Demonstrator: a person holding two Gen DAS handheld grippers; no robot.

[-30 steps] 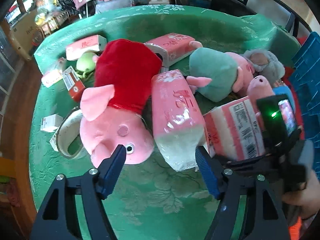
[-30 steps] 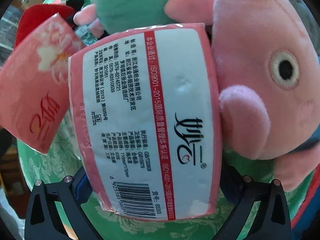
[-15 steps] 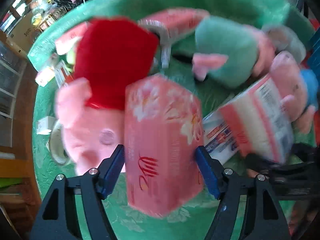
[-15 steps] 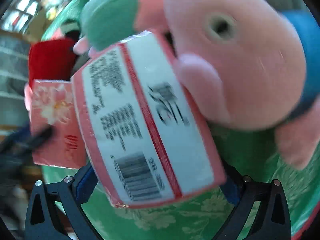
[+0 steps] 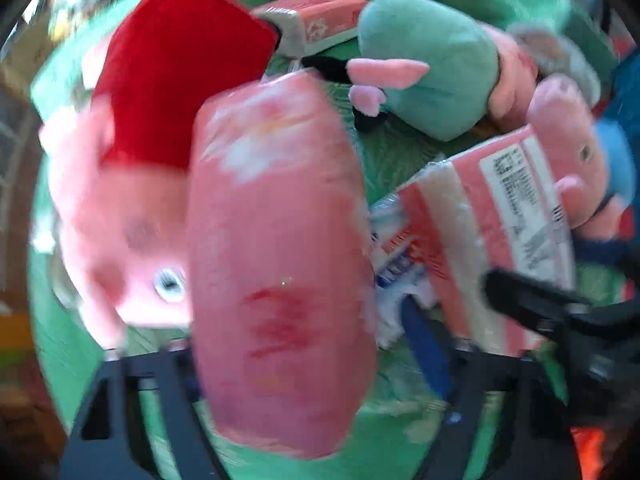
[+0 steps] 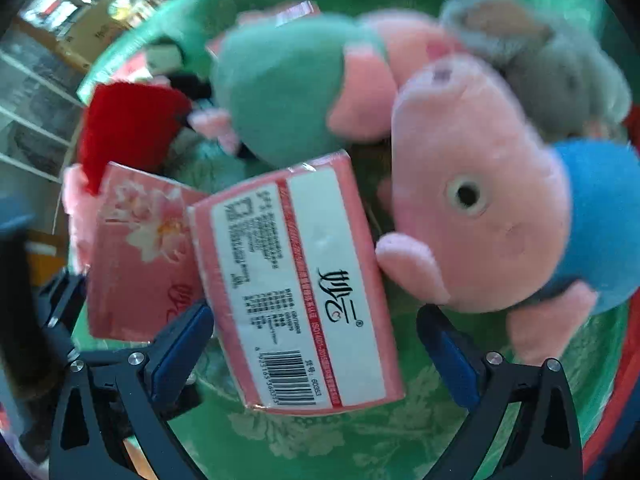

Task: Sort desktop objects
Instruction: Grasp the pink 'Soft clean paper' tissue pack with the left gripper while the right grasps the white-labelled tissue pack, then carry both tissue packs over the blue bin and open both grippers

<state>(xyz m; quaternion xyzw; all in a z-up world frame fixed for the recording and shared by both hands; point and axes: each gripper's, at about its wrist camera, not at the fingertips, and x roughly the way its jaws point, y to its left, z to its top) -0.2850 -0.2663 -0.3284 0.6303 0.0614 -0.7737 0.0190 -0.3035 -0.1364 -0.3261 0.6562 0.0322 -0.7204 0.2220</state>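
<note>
1. pink tissue pack [image 5: 280, 264] sits between the left gripper [image 5: 308, 352] fingers, which have just been closing; blur hides whether they press it yet.
2. barcode tissue pack [image 6: 296, 284] lies between the right gripper [image 6: 316, 340] fingers, which are apart and not touching it.
3. risk: the soft wrapper may slip if the fingers have it off-centre.
4. risk: the pink pig plush [image 6: 476, 200], right of the fingers, may snag.

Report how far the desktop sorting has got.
Done: nothing visibly; plush pigs and tissue packs lie mixed on the green cloth. In hand: the left tool has just been closing its jaws around the pink tissue pack; the right tool stands open over the labelled pack. Left: everything.
</note>
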